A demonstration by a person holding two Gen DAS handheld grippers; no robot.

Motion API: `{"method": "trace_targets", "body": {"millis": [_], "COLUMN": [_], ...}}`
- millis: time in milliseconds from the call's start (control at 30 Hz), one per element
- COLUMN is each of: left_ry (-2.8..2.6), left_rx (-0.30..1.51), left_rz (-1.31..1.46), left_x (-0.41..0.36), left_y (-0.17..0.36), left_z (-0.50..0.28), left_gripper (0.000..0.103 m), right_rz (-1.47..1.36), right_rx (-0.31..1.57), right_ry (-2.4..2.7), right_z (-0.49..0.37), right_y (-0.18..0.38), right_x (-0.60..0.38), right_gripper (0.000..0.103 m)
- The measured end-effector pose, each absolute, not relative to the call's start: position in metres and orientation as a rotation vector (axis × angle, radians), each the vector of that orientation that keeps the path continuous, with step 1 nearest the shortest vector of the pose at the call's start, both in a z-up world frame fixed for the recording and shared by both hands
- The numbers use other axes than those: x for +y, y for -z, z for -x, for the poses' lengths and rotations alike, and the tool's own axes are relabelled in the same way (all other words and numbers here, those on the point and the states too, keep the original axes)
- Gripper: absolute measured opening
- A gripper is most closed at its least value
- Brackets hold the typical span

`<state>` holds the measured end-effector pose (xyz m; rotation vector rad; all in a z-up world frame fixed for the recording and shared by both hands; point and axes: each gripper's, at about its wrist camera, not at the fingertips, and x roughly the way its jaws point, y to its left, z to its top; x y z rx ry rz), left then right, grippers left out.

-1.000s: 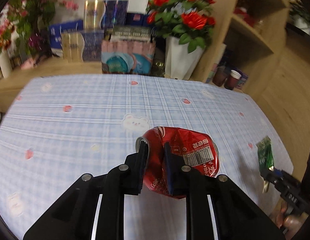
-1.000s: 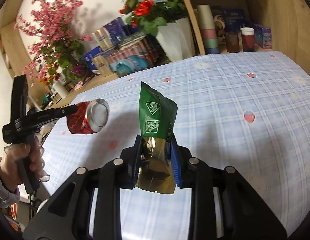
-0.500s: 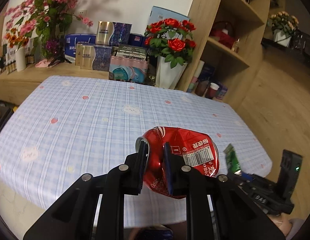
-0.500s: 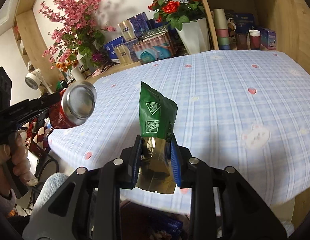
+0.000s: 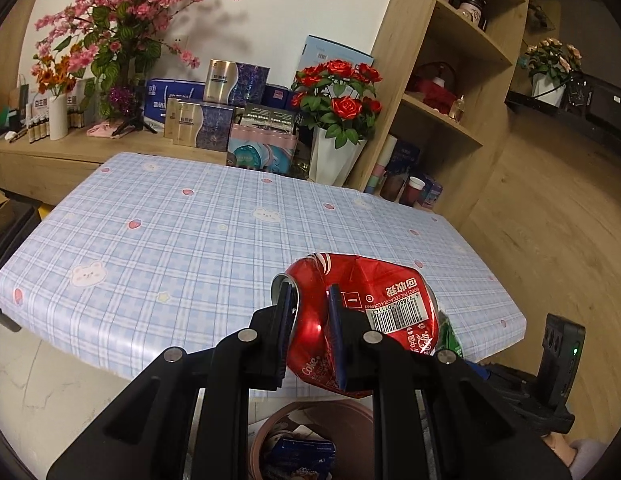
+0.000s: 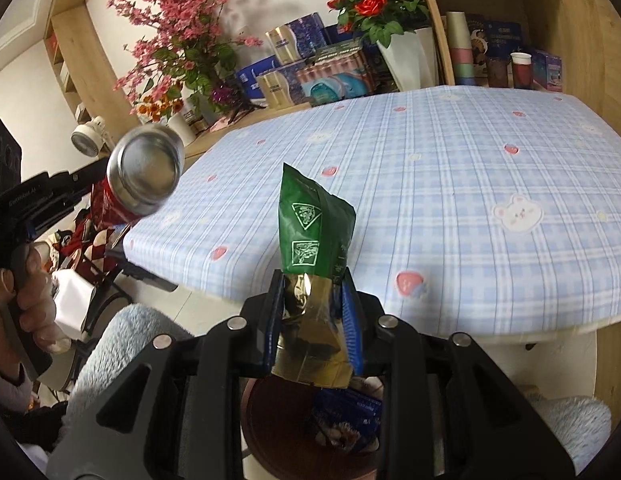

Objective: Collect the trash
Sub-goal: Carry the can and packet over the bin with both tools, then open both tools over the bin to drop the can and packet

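Observation:
My left gripper is shut on a crushed red cola can, pinching its dented side, and holds it in the air just off the near table edge. The same can shows its silver bottom at the left of the right wrist view. My right gripper is shut on a green and gold snack wrapper that stands up between the pads. A brown round bin with trash inside sits on the floor below both grippers; in the right wrist view the bin lies right beneath the wrapper.
The table with a blue checked cloth lies ahead of both grippers. Behind it stand gift boxes, a vase of red roses and wooden shelves. A person's hand grips the left tool. Fluffy blue fabric lies by the bin.
Both grippers have drawn back from over the table to past its near edge, still holding the can and the wrapper. The bin has come into view below them.

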<state>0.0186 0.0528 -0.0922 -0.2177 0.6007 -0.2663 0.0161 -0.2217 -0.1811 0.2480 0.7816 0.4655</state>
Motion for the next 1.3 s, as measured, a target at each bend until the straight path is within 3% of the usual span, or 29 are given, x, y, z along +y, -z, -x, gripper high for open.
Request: {"method": "trace_targets", "body": {"millis": [333, 667, 800, 833, 900, 1067, 1300], "left_ry": [0.238, 0.236, 0.242, 0.244, 0.248, 0.265, 0.308], "left_rx": [0.596, 0.631, 0.648, 0.654, 0.666, 0.687, 0.734], "left_rz": [0.223, 0.241, 0.229, 0.227, 0.221, 0.189, 0.119], "left_x": [0.064, 0.067, 0.063, 0.061, 0.058, 0.046, 0.021], "left_y": [0.093, 0.106, 0.113, 0.116, 0.120, 0.130, 0.148], "left_z": [0.005, 0.006, 0.004, 0.003, 0.003, 0.003, 0.004], "left_gripper": [0.018, 0.018, 0.018, 0.018, 0.018, 0.018, 0.018], "right_rz": [-0.248, -0.252, -0.260, -0.263, -0.272, -0.268, -0.297], "right_rx": [0.833, 0.869, 0.874, 0.871, 0.851, 0.754, 0.659], "right_ry": [-0.512, -0.543, -0.543, -0.539, -0.521, -0.403, -0.231], "right_z": [0.001, 0.002, 0.001, 0.000, 0.000, 0.002, 0.002], "right_y": [0.191, 0.202, 0.205, 0.205, 0.204, 0.193, 0.189], "right_x": [-0.211, -0.204, -0.204, -0.205, -0.209, -0.225, -0.256], "right_gripper": [0.032, 0.047, 0.048, 0.050, 0.067, 0.092, 0.097]}}
